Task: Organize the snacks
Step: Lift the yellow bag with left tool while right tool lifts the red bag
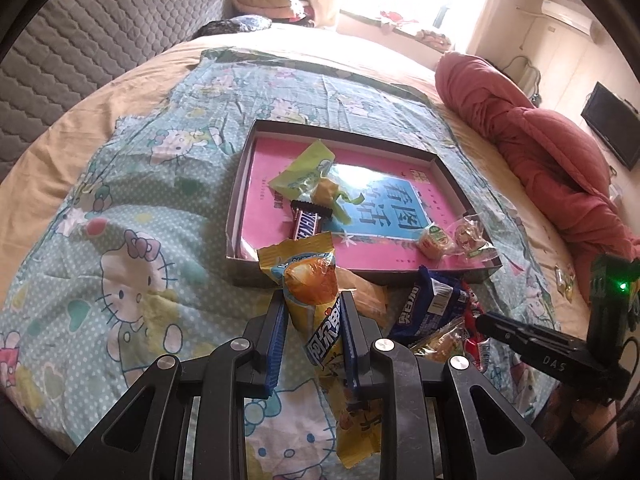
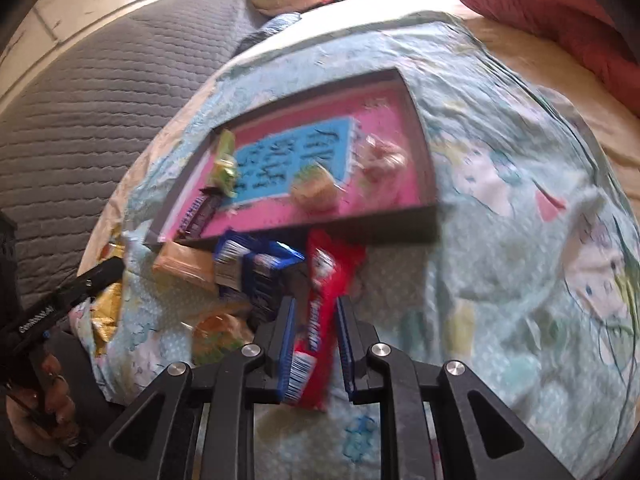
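Two snacks gripped at the near edge of the tray (image 1: 444,168).

My left gripper (image 1: 312,336) clamps its jaws on the yellow snack pack (image 1: 310,280), long axis running away from me towards the tray on the bed; my right gripper (image 2: 314,340) clamps the red bar (image 2: 324,292), likewise pointing trayward.

Left gripper (image 1: 313,300) points forward over the bed, its blue-padded fingers (image 1: 277,344) closed against the sides of a yellow snack packet (image 1: 316,312) held between them. Right gripper (image 2: 316,308) is likewise extended, fingers (image 2: 286,344) pressed on a red snack wrapper (image 2: 320,316). In the right wrist view, the person's left hand (image 2: 48,408) grips the other tool's handle at lower left.
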Demonstrator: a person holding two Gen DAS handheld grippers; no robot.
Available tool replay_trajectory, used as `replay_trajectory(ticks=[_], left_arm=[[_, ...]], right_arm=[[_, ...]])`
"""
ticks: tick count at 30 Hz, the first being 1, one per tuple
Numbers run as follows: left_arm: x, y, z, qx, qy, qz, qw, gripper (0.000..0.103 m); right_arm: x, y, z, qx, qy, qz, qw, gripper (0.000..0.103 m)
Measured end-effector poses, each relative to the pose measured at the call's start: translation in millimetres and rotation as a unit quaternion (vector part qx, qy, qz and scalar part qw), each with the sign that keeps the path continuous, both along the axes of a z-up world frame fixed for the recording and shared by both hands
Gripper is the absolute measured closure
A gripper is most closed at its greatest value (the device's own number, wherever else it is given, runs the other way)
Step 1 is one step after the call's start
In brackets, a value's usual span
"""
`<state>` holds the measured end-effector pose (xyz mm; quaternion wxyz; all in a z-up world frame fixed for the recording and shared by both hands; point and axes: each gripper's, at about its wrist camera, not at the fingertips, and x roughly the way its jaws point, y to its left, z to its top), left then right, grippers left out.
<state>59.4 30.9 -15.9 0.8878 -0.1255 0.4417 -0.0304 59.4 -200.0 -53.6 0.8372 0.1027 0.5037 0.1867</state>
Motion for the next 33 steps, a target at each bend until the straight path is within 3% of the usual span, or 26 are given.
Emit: replay_trajectory(ticks=[6,13,16,19,26,33], left_arm=[[0,-2,-1,-0.002,0.001,-0.005,1.0,0.077],[0,-5,-1,-0.001,0.001,-0.01,1.0,0.077],[0,-5,0,-0.001,-0.002,-0.01,0.9999,0.077],[-1,-5,2,0.0,-0.008,-0.01,0.9999,0.077],[-1,-5,14,0.005,-0.033,-0.013,0.9994,0.077],[3,-8,26,0.013,-0.058,-0.019,0.9981,0.077]], right_arm=[[4,1,-16,-0.002,0.034,-0.004,0.999,0.071],[13,11,-26,-0.001,0.038,0.009,0.999,0.072],[12,19,-22,-0.035,0.021,0.022,0.999,0.082],[7,17,-8,-0.022,-0.006,0.026,0.999,0.085],[-6,12,30,-0.003,-0.086,0.028,0.996,0.085],[-3,3,53,0.018,-0.132,0.015,0.991,0.085]])
